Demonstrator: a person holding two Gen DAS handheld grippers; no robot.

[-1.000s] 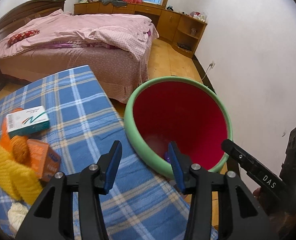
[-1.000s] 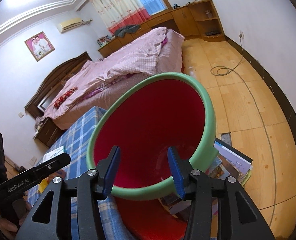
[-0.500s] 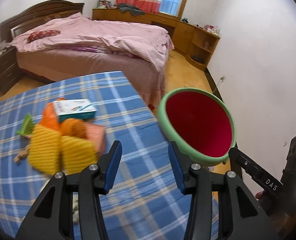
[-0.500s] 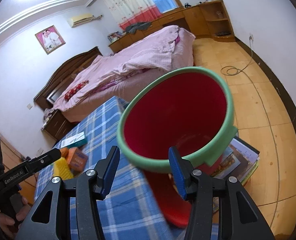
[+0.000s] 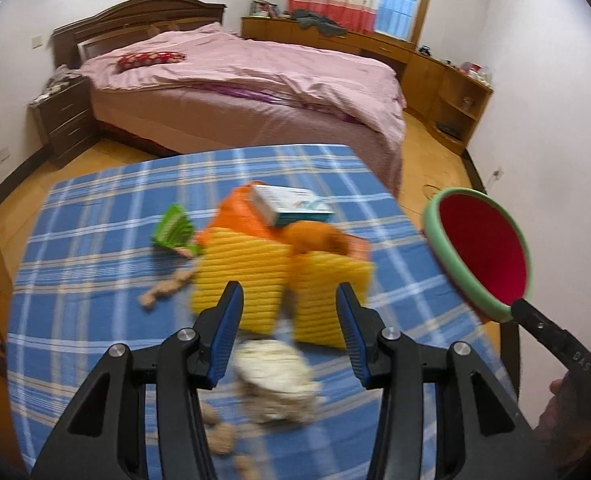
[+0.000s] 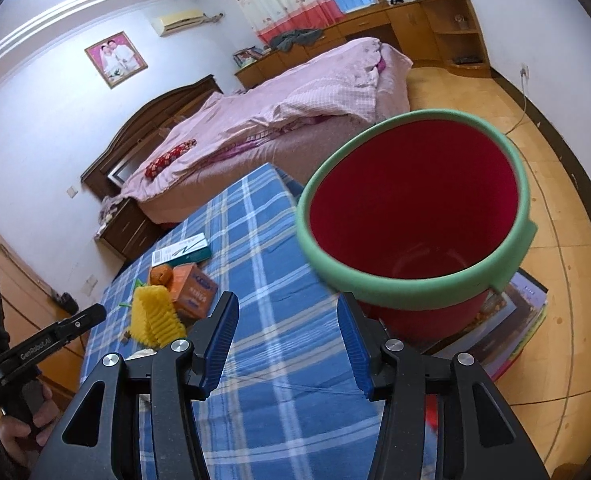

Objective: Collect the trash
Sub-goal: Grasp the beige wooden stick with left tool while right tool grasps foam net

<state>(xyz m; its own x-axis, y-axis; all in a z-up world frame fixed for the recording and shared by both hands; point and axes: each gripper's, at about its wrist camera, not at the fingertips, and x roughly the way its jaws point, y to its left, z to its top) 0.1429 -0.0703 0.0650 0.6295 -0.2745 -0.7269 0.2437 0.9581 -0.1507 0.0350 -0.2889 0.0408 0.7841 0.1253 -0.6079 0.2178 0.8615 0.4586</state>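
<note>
The left gripper (image 5: 287,322) is pointing down at a slant over the near part of the desk (image 5: 95,216), which is wearing a blue plaid cloth. Its blue-padded jaws are standing partly apart with nothing between them, gripping nothing. Just past its tips the trash is lying in a loose heap: two yellow ribbed foam pieces (image 5: 239,276) side by side, an orange box (image 5: 237,216) behind them, a white and teal carton (image 5: 291,204) resting on top of that box, and an orange lump (image 5: 313,238) next to the carton. A green wrapper (image 5: 173,230) is lying to the left of the heap, a crumpled white wad (image 5: 275,376) is sitting nearest the gripper, and small tan scraps (image 5: 163,290) are scattered on the cloth. This view is blurred.

The right gripper (image 6: 287,326) is tilting down over the right edge of the desk, and its jaws are likewise standing partly apart and empty. Directly beyond its tips the red bucket (image 6: 415,208) with a green rim is standing on the floor just beside the desk, on top of some flat picture books (image 6: 511,332). A hand (image 6: 19,420) is holding the left gripper's handle at the lower left of the right wrist view.
</note>
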